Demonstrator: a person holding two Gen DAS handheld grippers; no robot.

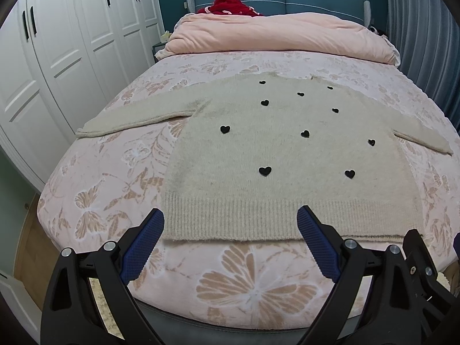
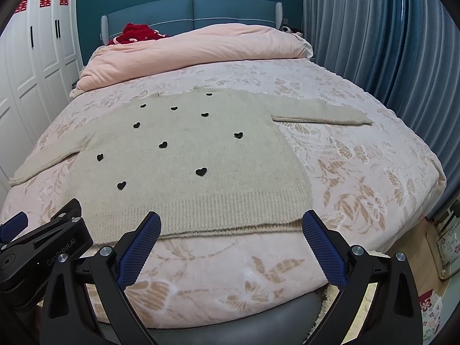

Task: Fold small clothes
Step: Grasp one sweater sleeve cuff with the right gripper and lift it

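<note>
A beige knit sweater (image 1: 281,155) with small black hearts lies flat on the bed, both sleeves spread out to the sides, its ribbed hem nearest me. It also shows in the right wrist view (image 2: 201,155). My left gripper (image 1: 231,215) is open and empty, hovering just before the hem's left half. My right gripper (image 2: 231,218) is open and empty, just before the hem's right half. The left gripper's body (image 2: 43,247) shows at the lower left of the right wrist view.
The bed (image 1: 253,281) has a pink butterfly-patterned cover. A folded pink duvet (image 1: 276,34) and red cloth (image 1: 233,5) lie at the headboard. White wardrobes (image 1: 57,57) stand to the left, blue curtains (image 2: 373,43) to the right.
</note>
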